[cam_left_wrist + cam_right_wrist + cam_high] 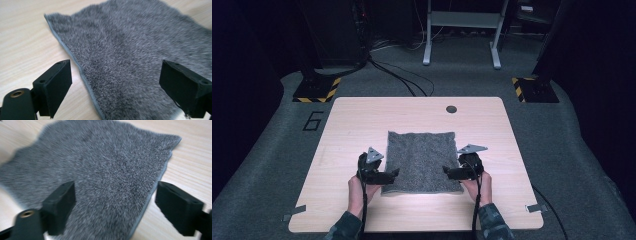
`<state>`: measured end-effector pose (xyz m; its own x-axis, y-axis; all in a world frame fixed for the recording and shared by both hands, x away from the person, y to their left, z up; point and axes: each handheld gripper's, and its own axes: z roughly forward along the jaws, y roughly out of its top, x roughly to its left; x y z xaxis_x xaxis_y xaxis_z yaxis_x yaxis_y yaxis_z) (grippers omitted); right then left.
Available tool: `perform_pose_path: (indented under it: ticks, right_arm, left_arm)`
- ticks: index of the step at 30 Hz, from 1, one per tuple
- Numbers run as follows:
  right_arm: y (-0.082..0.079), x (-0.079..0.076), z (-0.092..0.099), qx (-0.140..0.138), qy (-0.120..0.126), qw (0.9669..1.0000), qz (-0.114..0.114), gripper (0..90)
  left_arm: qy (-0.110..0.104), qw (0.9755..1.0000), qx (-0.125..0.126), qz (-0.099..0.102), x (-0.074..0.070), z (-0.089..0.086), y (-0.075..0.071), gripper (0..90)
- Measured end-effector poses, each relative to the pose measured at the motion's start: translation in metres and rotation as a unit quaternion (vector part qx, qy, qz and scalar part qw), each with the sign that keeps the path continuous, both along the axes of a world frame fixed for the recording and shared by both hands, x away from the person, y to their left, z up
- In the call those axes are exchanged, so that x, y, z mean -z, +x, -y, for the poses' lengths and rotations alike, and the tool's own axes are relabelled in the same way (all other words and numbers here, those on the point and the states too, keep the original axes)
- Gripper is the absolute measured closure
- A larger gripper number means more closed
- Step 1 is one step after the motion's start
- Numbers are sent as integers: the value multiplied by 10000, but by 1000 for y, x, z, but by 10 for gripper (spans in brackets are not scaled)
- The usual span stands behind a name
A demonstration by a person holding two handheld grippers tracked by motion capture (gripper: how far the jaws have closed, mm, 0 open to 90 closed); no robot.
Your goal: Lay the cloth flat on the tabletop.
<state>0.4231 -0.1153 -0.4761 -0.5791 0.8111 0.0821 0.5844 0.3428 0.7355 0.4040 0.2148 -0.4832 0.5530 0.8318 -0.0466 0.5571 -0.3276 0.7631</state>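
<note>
Table: light wood top with rounded corners, a dark round grommet near its far edge; tape strips at the near left and near right corners.
Floor: grey carpet around the table, with black cables trailing over it, a painted "6" to the left, and two black-and-yellow striped bases beyond the far corners.
Frame: pale metal legs stand on the carpet behind the table.
Towel: grey, fuzzy, roughly square, lying flat at the middle of the table toward the near side; a stitched hem runs along its edge. Left gripper view shows its pile spreading away to the right; right gripper view shows it spreading to the left, slightly blurred.
Forearms: two, in patterned sleeves, entering from the near edge, angled inward toward the towel's near corners.
Left hand: wrapped around the handle from below, wrist low near the tabletop.
Right hand: same grip, mirrored.
Left gripper: pointing right over the towel's near-left corner; jaws spread wide and holding nothing, one over bare wood, the other over the towel, straddling the hem.
Right gripper: pointing left over the near-right corner; jaws likewise spread wide and holding nothing, straddling the towel's right edge.
Plates: a grey three-cornered plate tops each gripper.
</note>
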Motion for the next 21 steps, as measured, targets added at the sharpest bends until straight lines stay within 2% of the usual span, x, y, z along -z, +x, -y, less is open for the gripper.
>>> perform_pose_path:
  ticks: [3, 7, 9, 12, 13, 16, 19, 21]
  right_arm:
    - [10, 10, -9, 12, -101, 9999, -88, 109]
    - [17, 22, -16, 107, -177, 9995, -250, 73]
    - [19, 27, -17, 79, -219, 9994, -264, 72]
    - [20, 32, -21, 62, -315, 9988, -373, 63]
    - [19, 34, -22, 73, -358, 9986, -391, 61]
    - [18, 38, -24, 52, -464, 9982, -385, 59]
    - [16, 41, -25, 33, -564, 9976, -403, 56]
    - [15, 42, -26, -2, -625, 9974, -371, 53]
  left_arm:
    - [69, 9998, -92, -146, 13, 4, 8, 89]
    - [293, 9991, -87, -288, 24, 6, 11, 87]
    - [358, 9989, -133, -272, 26, 8, 11, 87]
    - [568, 9980, -88, -267, 28, 10, 10, 86]
    - [561, 9980, -142, -268, 30, 11, 10, 86]
    - [696, 9972, -106, -247, 33, 12, 8, 86]
    - [745, 9967, -99, -316, 36, 13, 6, 85]
    - [720, 9969, -111, -287, 39, 13, 5, 85]
